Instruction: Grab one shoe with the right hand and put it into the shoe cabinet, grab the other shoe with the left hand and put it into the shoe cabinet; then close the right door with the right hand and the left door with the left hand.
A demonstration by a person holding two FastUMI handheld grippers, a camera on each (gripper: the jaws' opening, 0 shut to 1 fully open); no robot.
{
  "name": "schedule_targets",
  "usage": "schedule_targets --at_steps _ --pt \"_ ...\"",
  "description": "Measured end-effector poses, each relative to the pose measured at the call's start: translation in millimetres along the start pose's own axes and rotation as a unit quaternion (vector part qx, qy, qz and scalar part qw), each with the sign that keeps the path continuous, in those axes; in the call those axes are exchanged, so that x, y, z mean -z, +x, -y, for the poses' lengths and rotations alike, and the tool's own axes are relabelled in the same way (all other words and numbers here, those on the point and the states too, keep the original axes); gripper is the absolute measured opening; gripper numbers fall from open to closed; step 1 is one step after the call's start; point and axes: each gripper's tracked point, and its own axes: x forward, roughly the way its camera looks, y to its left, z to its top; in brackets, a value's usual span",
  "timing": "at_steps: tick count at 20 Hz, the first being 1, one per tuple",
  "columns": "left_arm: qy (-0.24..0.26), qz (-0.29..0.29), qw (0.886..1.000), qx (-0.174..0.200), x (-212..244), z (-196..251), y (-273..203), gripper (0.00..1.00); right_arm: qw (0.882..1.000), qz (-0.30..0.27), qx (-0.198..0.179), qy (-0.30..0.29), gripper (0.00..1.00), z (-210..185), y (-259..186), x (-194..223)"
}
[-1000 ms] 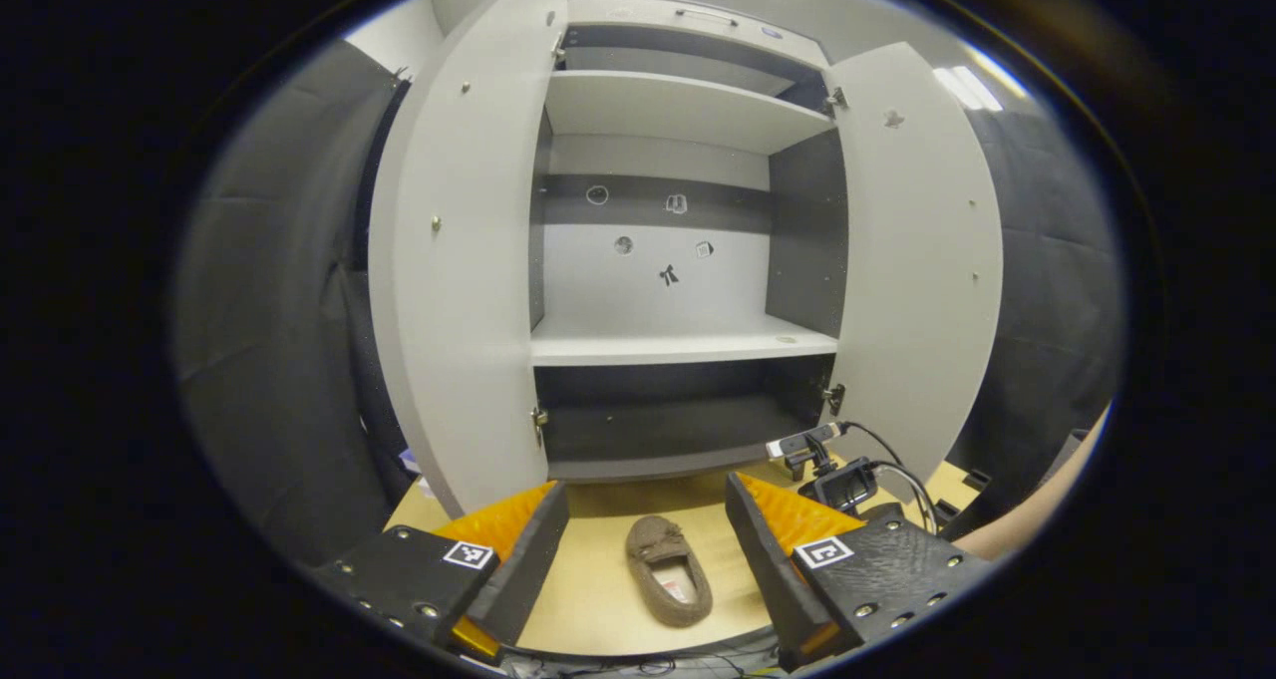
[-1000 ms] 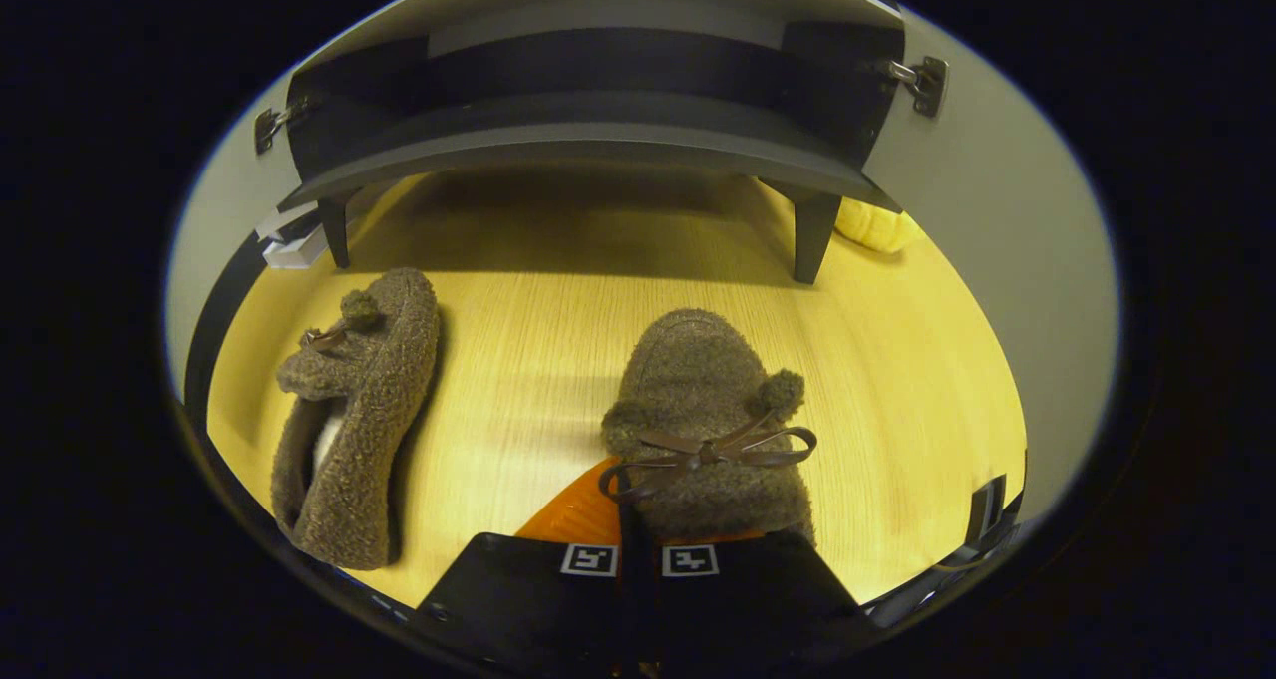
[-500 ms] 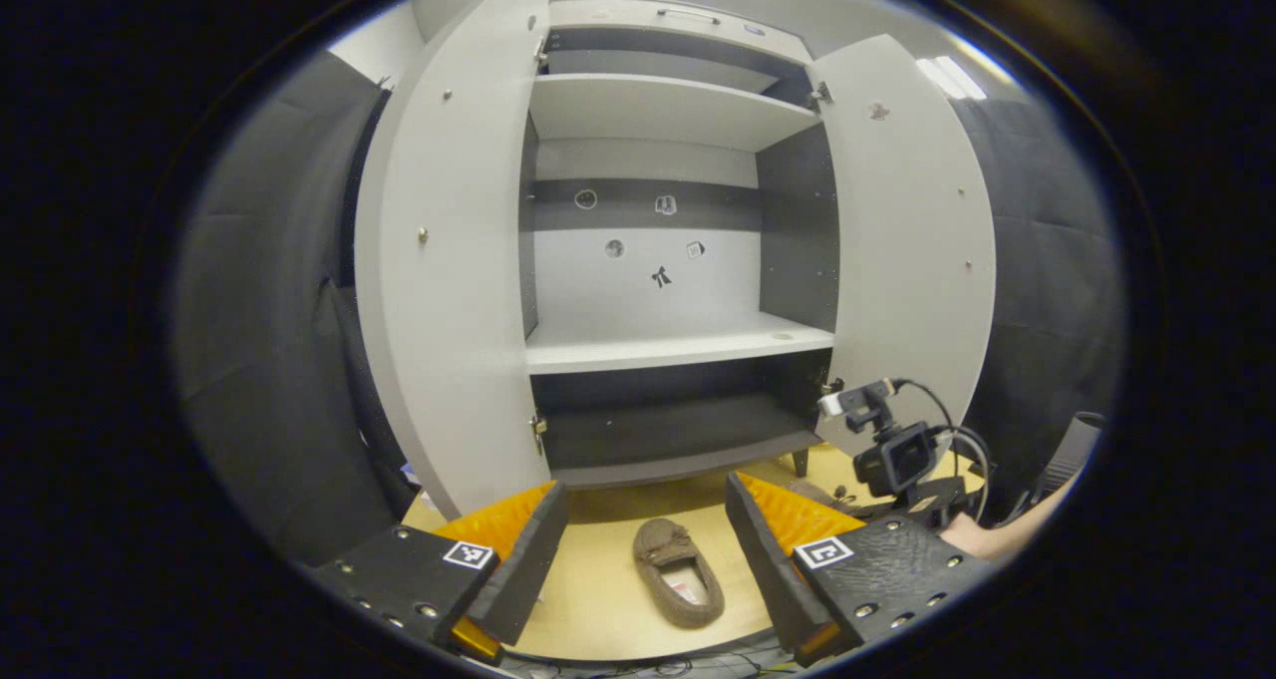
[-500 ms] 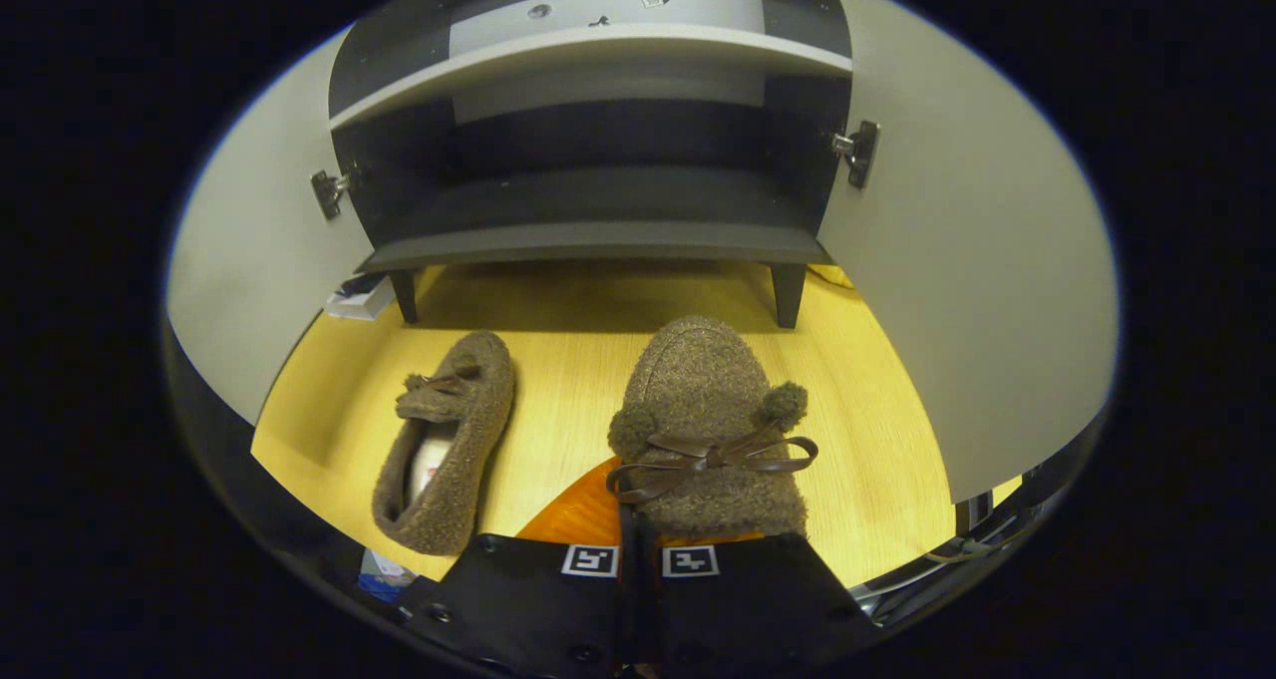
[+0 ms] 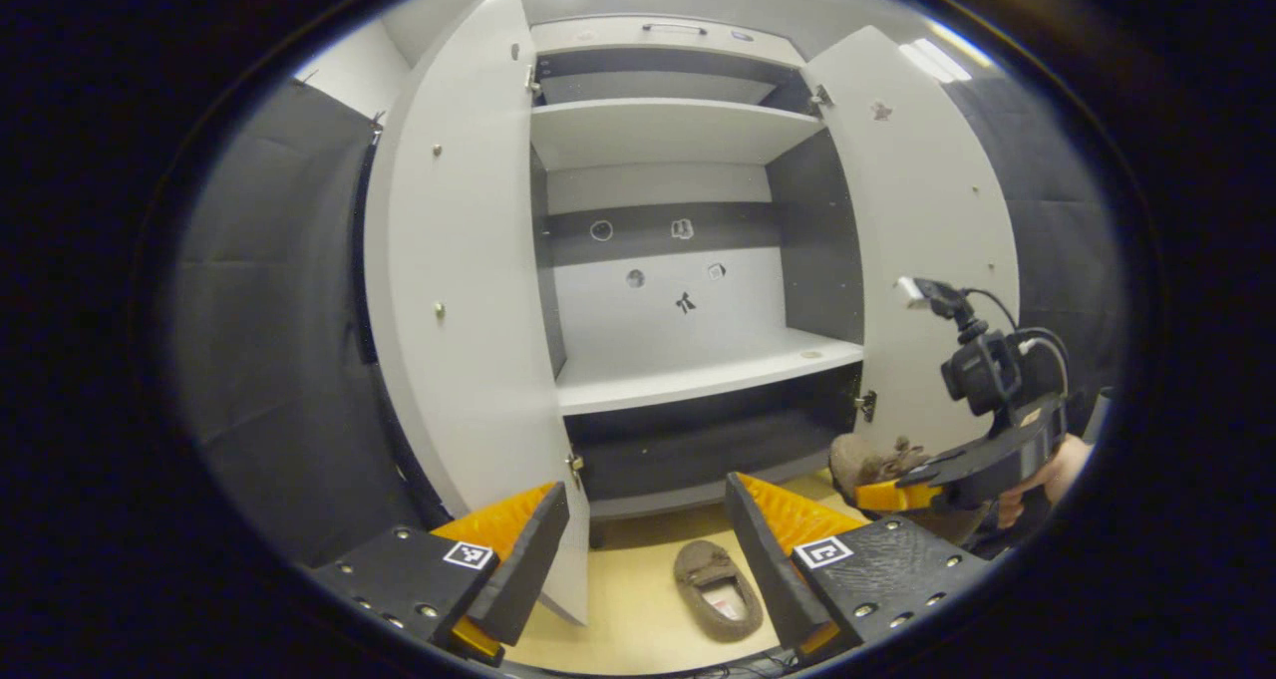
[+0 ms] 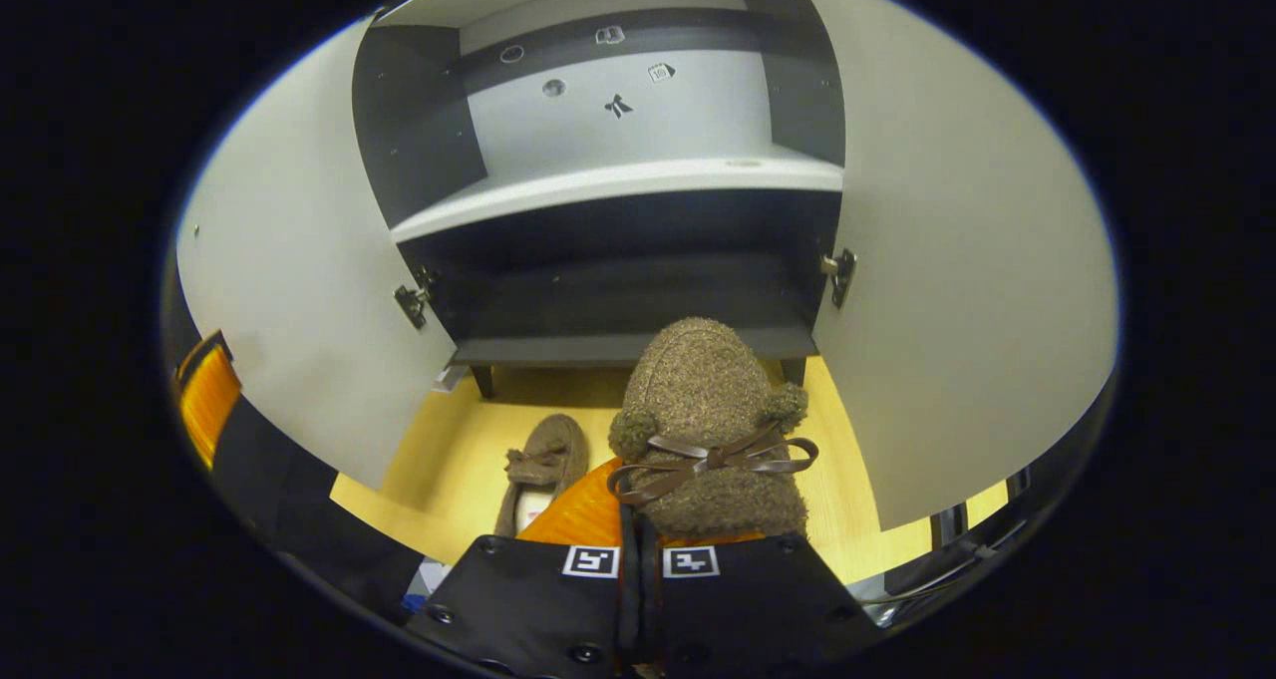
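Between the right gripper (image 6: 638,549) fingers sits one shoe (image 6: 710,430), clamped.

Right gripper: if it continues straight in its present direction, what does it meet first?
Probably nothing close: the right gripper, shut on the slipper, points into the cabinet's dark bottom compartment, whose mouth looks free; depth is uncertain.

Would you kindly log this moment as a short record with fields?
right gripper: shut on the held shoe, raised in front of the cabinet's dark bottom shelf
left gripper: fingers open, holding nothing
other shoe: lying on the floor
left door: open
right door: open
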Motion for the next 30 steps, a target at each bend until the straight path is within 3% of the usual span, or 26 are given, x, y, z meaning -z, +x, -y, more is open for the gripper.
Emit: schedule_targets --at_steps 10,14,21,30 --pt "0.0 -0.008 1.0 -0.001 -4 1 4 0.93 0.995 0.076 -0.066 0.014 0.02 -31 12 -138" --pt "-0.039 -0.016 0.999 0.013 -6 13 3 0.93 0.99 0.122 -0.064 -0.01 0.02 -36 20 -200" --pt "-0.05 0.005 0.999 0.011 -19 13 11 0.93 0.982 0.183 -0.054 -0.01 0.02 -35 55 -299" --pt "-0.058 -0.01 0.998 -0.013 -18 9 10 0.93 0.978 0.208 -0.025 0.006 0.0 -6 130 -370"
